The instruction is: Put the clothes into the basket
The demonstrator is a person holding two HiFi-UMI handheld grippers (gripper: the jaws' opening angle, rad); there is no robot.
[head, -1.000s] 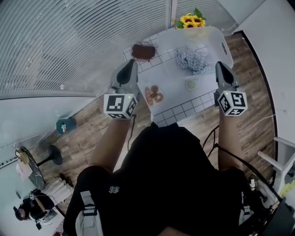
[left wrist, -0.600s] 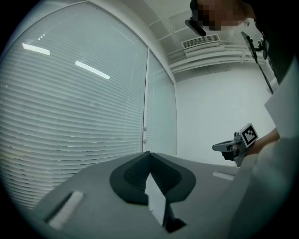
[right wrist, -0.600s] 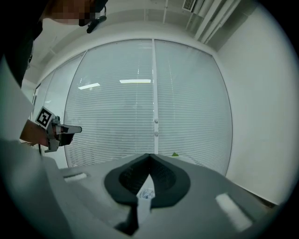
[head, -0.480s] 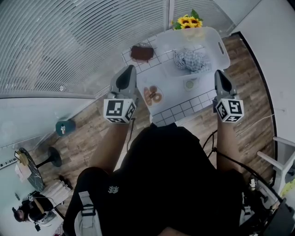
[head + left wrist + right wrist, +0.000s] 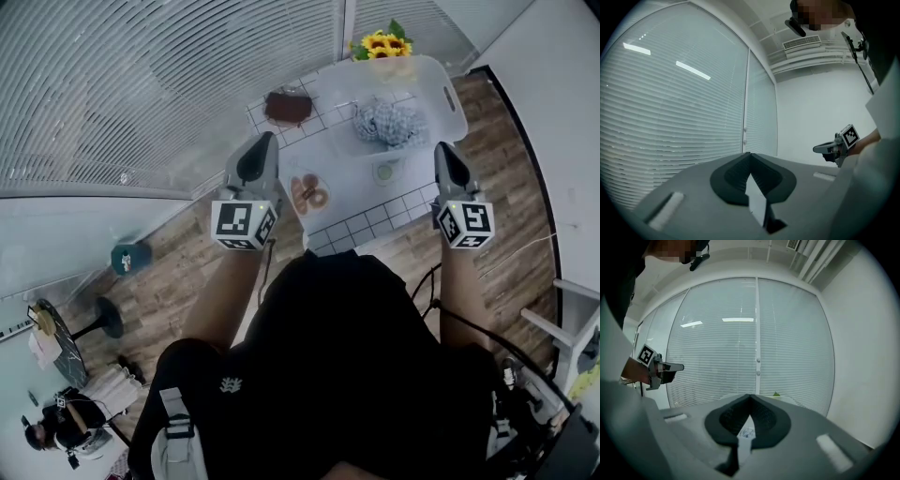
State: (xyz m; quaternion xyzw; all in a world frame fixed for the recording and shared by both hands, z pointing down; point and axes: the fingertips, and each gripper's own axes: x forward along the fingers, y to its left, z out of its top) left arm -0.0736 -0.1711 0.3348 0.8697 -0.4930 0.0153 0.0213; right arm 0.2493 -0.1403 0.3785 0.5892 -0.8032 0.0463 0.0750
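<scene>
Black shirt (image 5: pixel 347 356), grey tongs (image 5: pixel 265 142), black-and-white marker cubes (image 5: pixel 242 223)

Ahead of the grey left tool (image 5: pixel 266 141) and right tool (image 5: pixel 442 150), whose cubes bear black-and-white square markers, a blue-and-white checked cloth (image 5: pixel 386 120) fills the white basket (image 5: pixel 427 75) on the white grid-lined counter (image 5: pixel 367 223), near yellow sunflowers (image 5: pixel 380 42) and a brown cloth (image 5: pixel 288 106).

You hold both forearms stretched forward, well apart. Your left gripper (image 5: pixel 265 142) and right gripper (image 5: pixel 442 150) point ahead, each with jaws pressed together and empty.
</scene>
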